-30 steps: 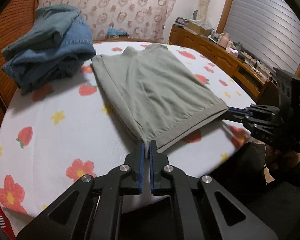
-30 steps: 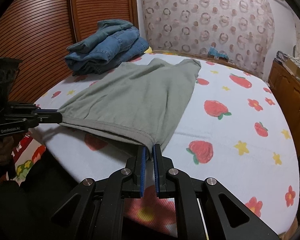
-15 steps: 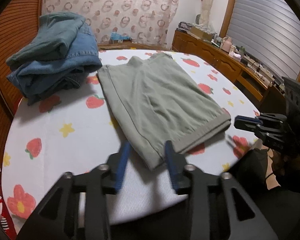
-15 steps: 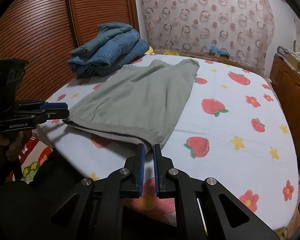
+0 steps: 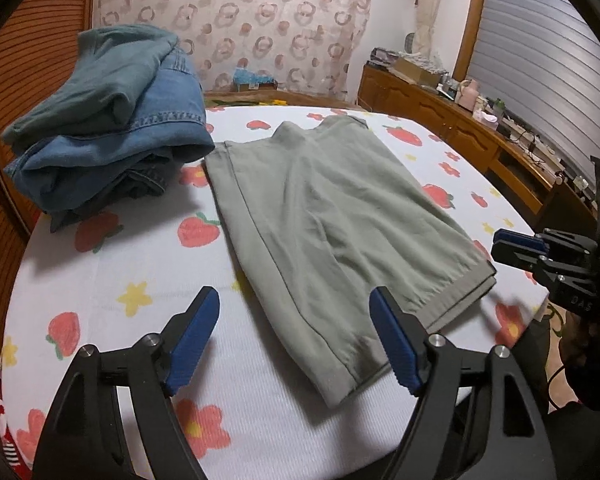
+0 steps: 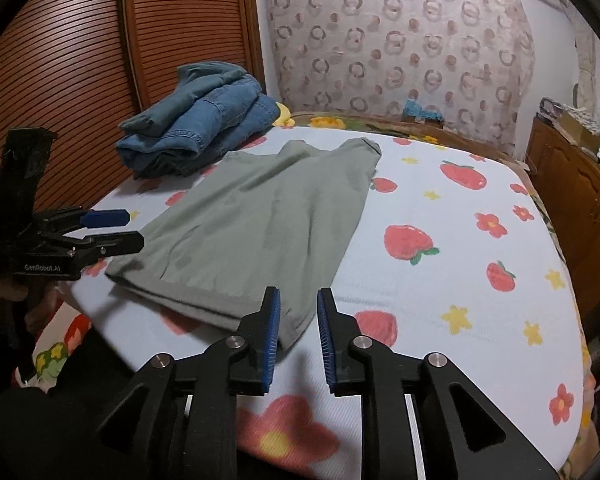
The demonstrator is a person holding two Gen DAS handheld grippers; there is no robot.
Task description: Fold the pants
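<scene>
Left gripper [image 5: 294,330]: I see the jaws spread wide, holding nothing, straddling the hem corner.
Right gripper [image 6: 298,334]: parted, empty, at the other corner.
Green pants [image 5: 332,216]: folded flat on the bedspread [image 5: 112,280].
Jeans pile [image 5: 108,120]: beside them.

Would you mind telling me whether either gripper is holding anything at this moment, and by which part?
Nothing is held. The left gripper and right gripper are both open, and the folded sage-green cotton pants lie flat on the bed.
</scene>
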